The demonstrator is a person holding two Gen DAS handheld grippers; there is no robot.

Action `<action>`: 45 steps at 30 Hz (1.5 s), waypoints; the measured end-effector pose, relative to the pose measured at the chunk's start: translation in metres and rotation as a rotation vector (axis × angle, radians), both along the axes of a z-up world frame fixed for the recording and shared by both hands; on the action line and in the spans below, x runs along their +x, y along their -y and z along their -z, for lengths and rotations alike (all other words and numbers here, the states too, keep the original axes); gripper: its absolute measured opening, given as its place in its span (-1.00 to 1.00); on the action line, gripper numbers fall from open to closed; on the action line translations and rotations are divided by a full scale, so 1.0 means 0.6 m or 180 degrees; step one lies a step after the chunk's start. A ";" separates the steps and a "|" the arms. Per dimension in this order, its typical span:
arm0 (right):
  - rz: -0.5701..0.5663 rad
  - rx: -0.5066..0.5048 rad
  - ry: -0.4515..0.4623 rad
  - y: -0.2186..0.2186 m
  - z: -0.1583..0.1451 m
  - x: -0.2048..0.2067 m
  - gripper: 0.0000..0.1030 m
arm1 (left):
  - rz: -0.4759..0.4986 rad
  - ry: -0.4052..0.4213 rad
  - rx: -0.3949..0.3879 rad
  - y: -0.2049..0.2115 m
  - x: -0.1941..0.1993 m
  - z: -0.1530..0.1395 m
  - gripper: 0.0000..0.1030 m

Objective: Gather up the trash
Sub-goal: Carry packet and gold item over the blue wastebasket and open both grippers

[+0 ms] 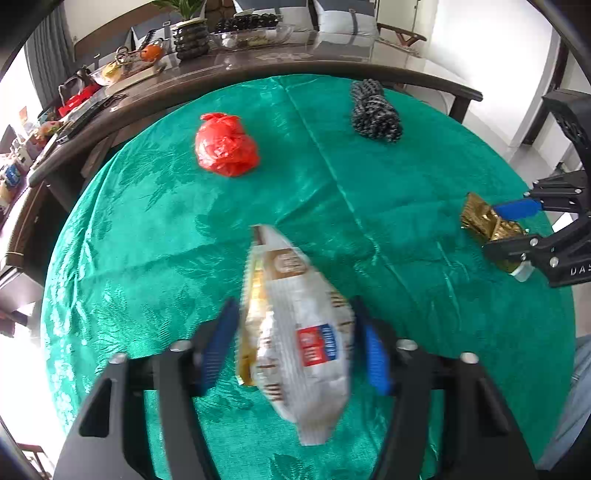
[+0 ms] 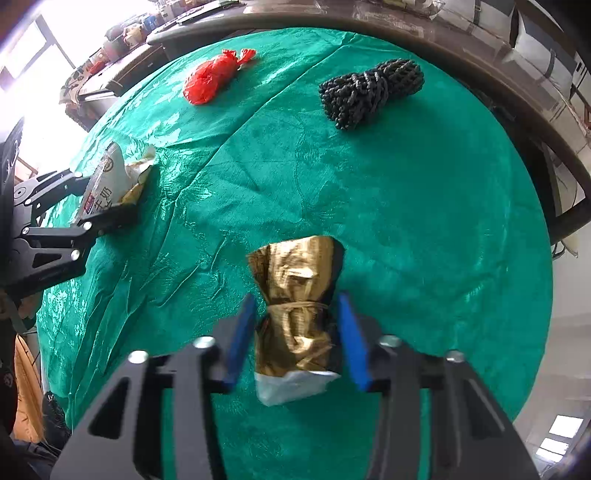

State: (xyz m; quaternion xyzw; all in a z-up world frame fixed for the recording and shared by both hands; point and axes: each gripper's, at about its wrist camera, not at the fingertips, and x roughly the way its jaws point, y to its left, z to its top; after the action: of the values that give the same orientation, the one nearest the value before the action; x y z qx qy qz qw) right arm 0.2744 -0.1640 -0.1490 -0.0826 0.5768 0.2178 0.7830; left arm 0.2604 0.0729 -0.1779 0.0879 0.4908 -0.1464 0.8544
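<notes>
Trash sits in both your tools: your left gripper (image 1: pixel 295 343) is clamped on a white snack bag (image 1: pixel 295 332), your right gripper (image 2: pixel 297 332) on a gold foil wrapper (image 2: pixel 295 314). Both are above the green tablecloth (image 2: pixel 406 221), which is creased down the middle. Farther out, a knotted red plastic bag (image 1: pixel 225 146) and a black mesh bundle (image 1: pixel 375 110) rest well apart on the cloth. Beyond, a dark glossy table (image 1: pixel 295 61) carries a glass bowl (image 1: pixel 251 35) of dark items and a ribbed plant pot (image 1: pixel 191 38).
</notes>
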 end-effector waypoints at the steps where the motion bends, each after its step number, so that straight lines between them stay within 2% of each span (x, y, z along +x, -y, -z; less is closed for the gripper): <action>1: 0.0018 0.0031 0.0040 0.004 -0.007 -0.006 -0.37 | -0.0011 0.0022 -0.0032 -0.003 -0.002 -0.004 -0.16; 3: 0.0045 0.0088 0.0130 0.011 -0.021 -0.022 -0.39 | -0.0030 0.0080 -0.0115 -0.008 -0.009 -0.016 -0.39; 5: 0.0083 0.0115 0.0185 0.021 -0.031 -0.033 -0.40 | -0.0028 0.0047 -0.0263 -0.010 -0.016 -0.025 -0.44; 7: 0.0152 0.0183 0.0214 0.035 -0.037 -0.040 -0.40 | 0.0001 0.0068 -0.0301 -0.001 -0.027 -0.032 -0.51; 14: 0.0386 0.0575 0.0196 0.106 -0.055 -0.080 -0.41 | 0.0203 0.0136 -0.0576 0.063 -0.081 -0.066 -0.56; 20: 0.0686 0.0823 0.0254 0.197 -0.069 -0.125 -0.41 | 0.0484 0.0187 -0.0722 0.160 -0.126 -0.098 -0.56; 24: 0.0987 0.0853 0.0347 0.284 -0.073 -0.154 -0.41 | 0.0718 0.0185 -0.0781 0.242 -0.154 -0.111 -0.56; 34: 0.1871 0.0686 0.0333 0.525 -0.024 -0.241 -0.41 | 0.1336 -0.0007 -0.0914 0.470 -0.208 -0.109 -0.57; 40: 0.2237 0.0514 0.0256 0.617 0.028 -0.268 -0.41 | 0.1635 -0.0114 -0.0933 0.605 -0.235 -0.091 -0.57; 45: 0.2481 0.0486 0.0201 0.671 0.069 -0.280 -0.41 | 0.1784 -0.0227 -0.0880 0.694 -0.237 -0.051 -0.57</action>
State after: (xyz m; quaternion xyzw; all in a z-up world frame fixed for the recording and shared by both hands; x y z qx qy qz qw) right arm 0.1062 -0.5668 -0.1904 0.1942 0.5227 -0.0561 0.8282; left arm 0.1185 -0.3433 -0.1471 0.0975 0.4525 -0.4446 0.7669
